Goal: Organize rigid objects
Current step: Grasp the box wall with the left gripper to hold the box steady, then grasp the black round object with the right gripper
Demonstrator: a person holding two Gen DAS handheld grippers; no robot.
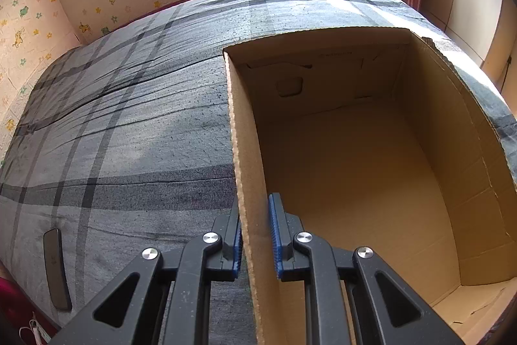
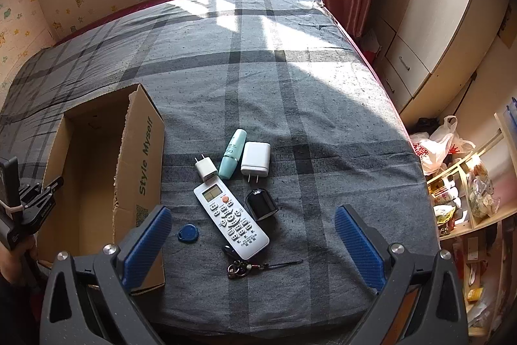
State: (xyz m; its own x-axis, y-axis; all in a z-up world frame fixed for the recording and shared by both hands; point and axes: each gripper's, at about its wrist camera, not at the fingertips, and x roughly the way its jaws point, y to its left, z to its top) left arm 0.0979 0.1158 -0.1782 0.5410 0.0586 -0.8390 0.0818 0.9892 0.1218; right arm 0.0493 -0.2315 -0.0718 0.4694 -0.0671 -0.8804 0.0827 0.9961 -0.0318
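Observation:
An open cardboard box (image 2: 139, 151) stands on the bed at the left; its inside (image 1: 355, 167) looks empty. My left gripper (image 1: 255, 235) is shut on the box's left wall (image 1: 248, 183), one finger outside, one inside. My right gripper (image 2: 252, 235) is open and empty above a white remote (image 2: 231, 217). Around the remote lie a small white charger (image 2: 205, 167), a teal tube (image 2: 232, 153), a larger white charger (image 2: 256, 160), a black adapter (image 2: 261, 204), a blue key fob (image 2: 188, 233) and a key bundle (image 2: 242, 264).
The bed has a grey plaid sheet (image 2: 290, 86). A dark flat object (image 1: 57, 269) lies near the bed's left edge. A wardrobe (image 2: 436, 21), bags (image 2: 434, 147) and cluttered shelves (image 2: 468, 199) stand to the right of the bed.

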